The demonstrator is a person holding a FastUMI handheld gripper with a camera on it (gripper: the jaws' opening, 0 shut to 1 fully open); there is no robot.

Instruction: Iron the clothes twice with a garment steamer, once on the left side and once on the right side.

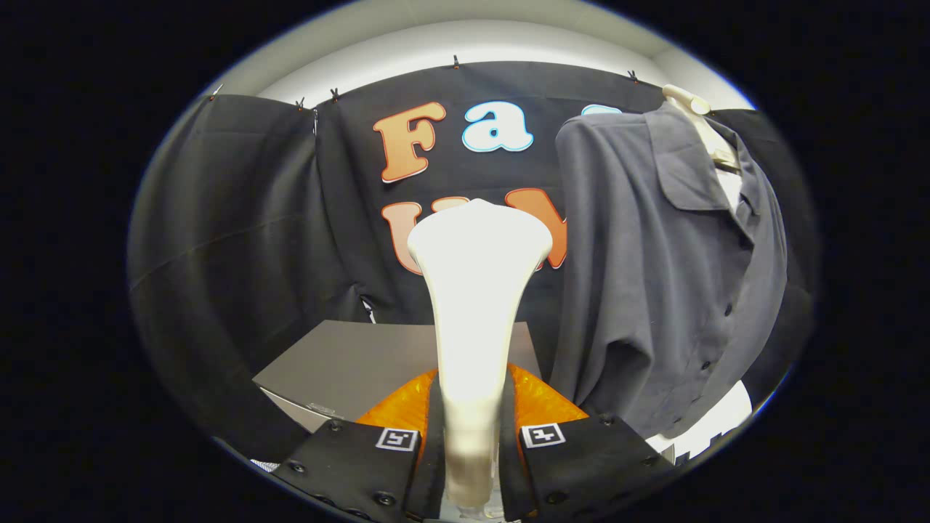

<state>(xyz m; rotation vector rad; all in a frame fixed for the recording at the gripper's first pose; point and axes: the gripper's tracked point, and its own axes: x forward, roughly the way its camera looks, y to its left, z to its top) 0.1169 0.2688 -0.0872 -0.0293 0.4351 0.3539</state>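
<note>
The gripper [471,436] is closed on the garment steamer [476,290]: both fingers press against the narrow handle from either side, with no gap showing between them and the handle. The steamer stands upright between the fingers, its slim neck rising from them and flaring into a broad, rounded head well above them. Each finger carries a small square marker on its upper face, just beside the handle. Beyond the fingers, slightly to the left, lies a flat grey table [356,363], and a small label or edge strip shows on its near side, too small to make out. Black cloth [240,240] hangs as the wall behind the table, clipped along its top edge under a pale ceiling. To the right of the steamer hangs the shirt [654,276], a grey-blue buttoned garment with a collar, draped on a pale hanger or mannequin neck [690,105]. The steamer's head is near the shirt's left edge but apart from it. A white surface [716,425] shows below the shirt's hem.
</note>
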